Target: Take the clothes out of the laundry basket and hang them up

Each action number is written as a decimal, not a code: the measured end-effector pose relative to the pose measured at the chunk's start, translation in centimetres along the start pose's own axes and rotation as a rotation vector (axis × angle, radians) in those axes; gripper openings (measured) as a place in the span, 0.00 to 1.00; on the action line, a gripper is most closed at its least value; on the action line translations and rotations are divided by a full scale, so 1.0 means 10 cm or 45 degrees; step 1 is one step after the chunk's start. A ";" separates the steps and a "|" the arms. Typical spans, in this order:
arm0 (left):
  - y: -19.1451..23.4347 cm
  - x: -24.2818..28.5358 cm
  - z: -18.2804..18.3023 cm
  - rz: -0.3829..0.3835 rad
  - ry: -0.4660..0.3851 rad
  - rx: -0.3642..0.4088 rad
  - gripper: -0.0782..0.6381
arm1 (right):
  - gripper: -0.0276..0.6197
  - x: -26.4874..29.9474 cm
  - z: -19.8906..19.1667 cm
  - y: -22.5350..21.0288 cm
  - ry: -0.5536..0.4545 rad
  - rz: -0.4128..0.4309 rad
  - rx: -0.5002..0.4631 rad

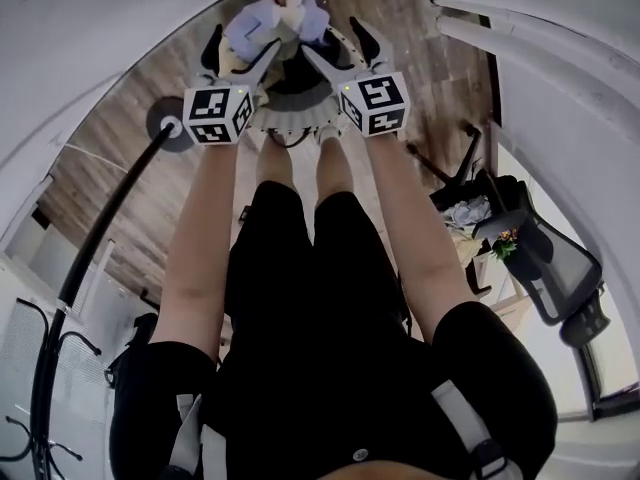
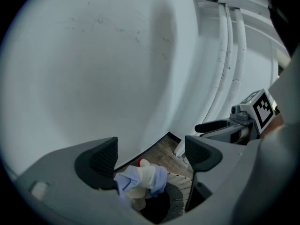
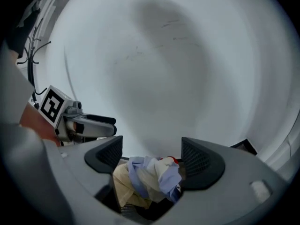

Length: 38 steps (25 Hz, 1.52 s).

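In the head view the laundry basket (image 1: 292,120) stands on the wooden floor past the person's feet. A pile of clothes (image 1: 276,16) in light blue, white and cream, with a spot of red, lies on top of it. My left gripper (image 1: 240,54) and right gripper (image 1: 335,44) hang side by side above the basket, both open and holding nothing. In the left gripper view the clothes (image 2: 140,182) and the basket's perforated wall (image 2: 182,197) lie below the open left gripper (image 2: 150,154). In the right gripper view the clothes (image 3: 150,179) lie below the open right gripper (image 3: 151,157).
A black pole (image 1: 100,230) on a round base (image 1: 165,124) rises at the left. At the right stand a black office chair (image 1: 548,260) and a cluttered desk (image 1: 470,218). A white wall lies just beyond the basket, with white rails (image 1: 500,18) at the upper right.
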<state>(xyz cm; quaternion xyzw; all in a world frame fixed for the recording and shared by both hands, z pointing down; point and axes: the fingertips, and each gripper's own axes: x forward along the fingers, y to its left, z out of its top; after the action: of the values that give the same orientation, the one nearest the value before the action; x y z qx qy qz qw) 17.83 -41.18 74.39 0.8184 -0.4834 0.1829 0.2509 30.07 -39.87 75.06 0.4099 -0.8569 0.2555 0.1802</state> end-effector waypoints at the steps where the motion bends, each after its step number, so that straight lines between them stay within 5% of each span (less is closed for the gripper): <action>1: 0.06 0.07 -0.13 -0.004 0.013 -0.017 0.74 | 0.64 0.10 -0.11 -0.03 0.018 -0.022 0.006; 7: 0.61 0.41 -0.83 0.046 0.094 -0.089 0.74 | 0.62 0.69 -0.67 -0.16 0.085 -0.121 0.060; 18: 0.89 1.02 -1.55 0.079 0.271 -0.130 0.73 | 0.57 1.34 -1.46 -0.39 0.243 -0.186 0.152; 23: 0.94 1.15 -1.68 0.074 0.323 -0.086 0.72 | 0.56 1.58 -1.59 -0.46 0.292 -0.181 0.143; 38: 1.10 1.36 -1.74 0.142 0.479 -0.162 0.65 | 0.54 1.84 -1.82 -0.61 0.484 -0.203 0.226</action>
<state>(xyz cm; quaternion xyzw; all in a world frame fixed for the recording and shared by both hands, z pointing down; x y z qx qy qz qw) 13.51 -44.97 98.39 0.7244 -0.4831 0.3151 0.3776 25.75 -43.69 100.96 0.4352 -0.7465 0.3874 0.3213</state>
